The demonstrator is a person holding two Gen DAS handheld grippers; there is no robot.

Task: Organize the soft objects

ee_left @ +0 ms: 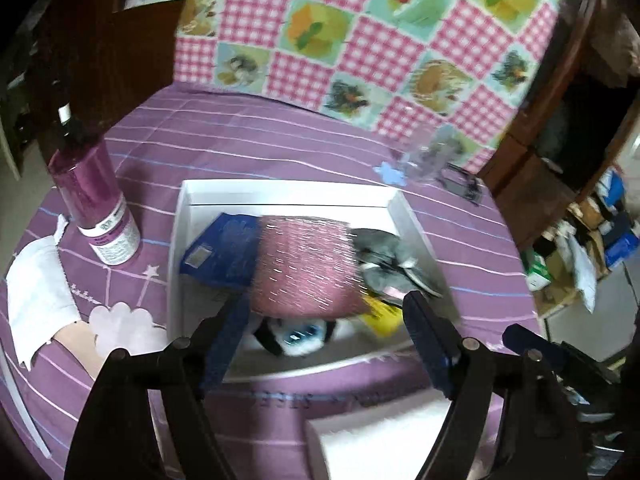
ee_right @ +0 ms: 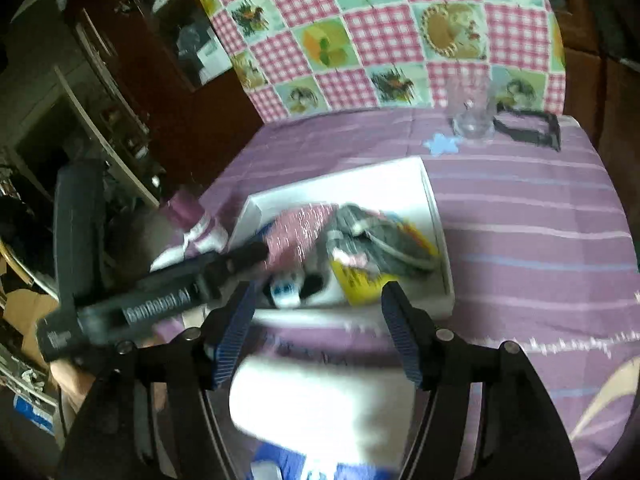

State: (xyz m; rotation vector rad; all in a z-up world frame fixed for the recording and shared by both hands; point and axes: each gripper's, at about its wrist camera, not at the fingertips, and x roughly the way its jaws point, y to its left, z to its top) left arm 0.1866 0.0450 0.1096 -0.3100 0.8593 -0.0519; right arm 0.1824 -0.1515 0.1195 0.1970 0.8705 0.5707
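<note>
A white open box (ee_left: pixel 182 240) (ee_right: pixel 434 216) sits on the purple striped cloth. Inside lie a pink knitted piece (ee_left: pixel 304 268) (ee_right: pixel 294 228), a blue item (ee_left: pixel 222 252), a grey soft item (ee_left: pixel 384 252) (ee_right: pixel 376 236), a yellow item (ee_left: pixel 382 316) (ee_right: pixel 360 280) and a black-and-white plush (ee_left: pixel 296 336) (ee_right: pixel 292 288). My left gripper (ee_left: pixel 324 300) hangs open over the box's near side, its pads standing off the pink piece. My right gripper (ee_right: pixel 320 292) is open and holds nothing, just short of the box. A white soft block (ee_right: pixel 320 392) (ee_left: pixel 380 432) lies close under it.
A purple canister (ee_left: pixel 96 200) (ee_right: pixel 192 224) stands left of the box. At the back right are a clear glass (ee_left: pixel 424 152) (ee_right: pixel 472 116) and a black object (ee_right: pixel 528 128). A white cloth (ee_left: pixel 36 288) lies at the left edge. A checked cloth (ee_left: pixel 360 40) hangs behind.
</note>
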